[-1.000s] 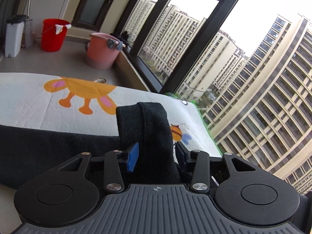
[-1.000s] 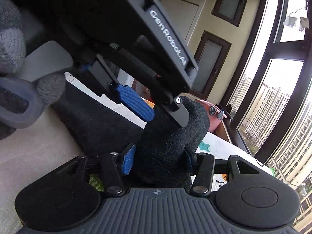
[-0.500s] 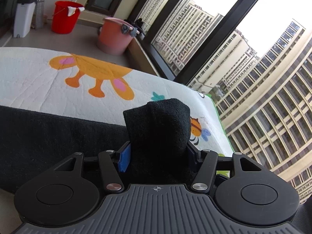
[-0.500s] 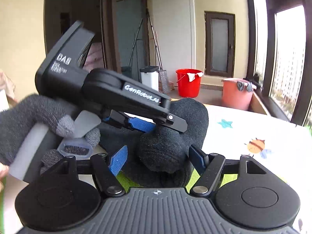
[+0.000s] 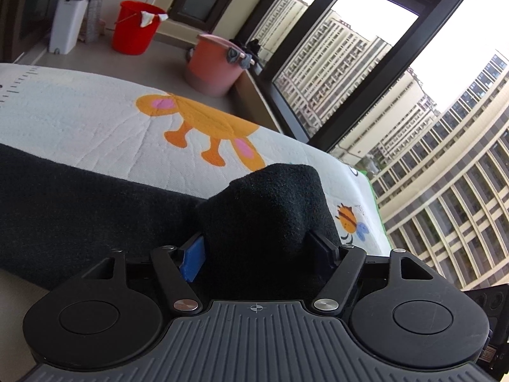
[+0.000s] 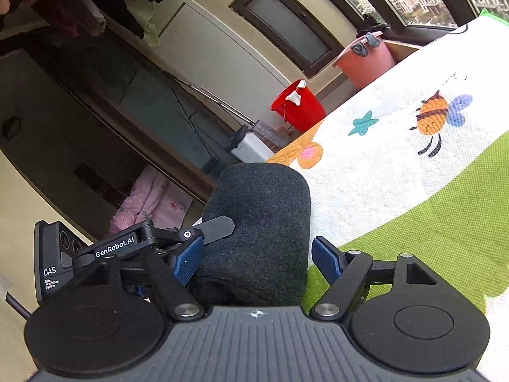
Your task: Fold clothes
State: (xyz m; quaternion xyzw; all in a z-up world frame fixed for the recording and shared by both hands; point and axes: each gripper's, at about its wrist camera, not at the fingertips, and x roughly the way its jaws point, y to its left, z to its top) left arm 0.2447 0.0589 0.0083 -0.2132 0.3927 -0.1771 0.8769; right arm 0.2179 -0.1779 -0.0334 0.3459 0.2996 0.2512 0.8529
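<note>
A: Dark garment (image 5: 264, 210): thick, fuzzy charcoal knit, stretched as a long band from 9 o'clock across a quilted white play mat (image 5: 95, 121) printed with orange cartoon animals. One end bunched into a rounded hump at centre.

B: And the left gripper (image 5: 257, 248)?

A: Jaws just now widening, spread apart, no longer clamping. Hump bulging up between the ribbed blue pads, brushing them on both sides.

B: Right gripper (image 6: 257, 254)?

A: Likewise just now widening, and spread. Same soft roll of knit between the flat blue pads: against the 9 o'clock pad, clear of the 3 o'clock pad. Green patch of mat beneath, a striped bee print at 2 o'clock.

B: Beyond the mat?

A: Round red plastic bucket (image 5: 133, 28) at 11 o'clock in the left view. Pink bucket (image 5: 213, 67) beside it, near 12, under tall dark-framed windows.
</note>
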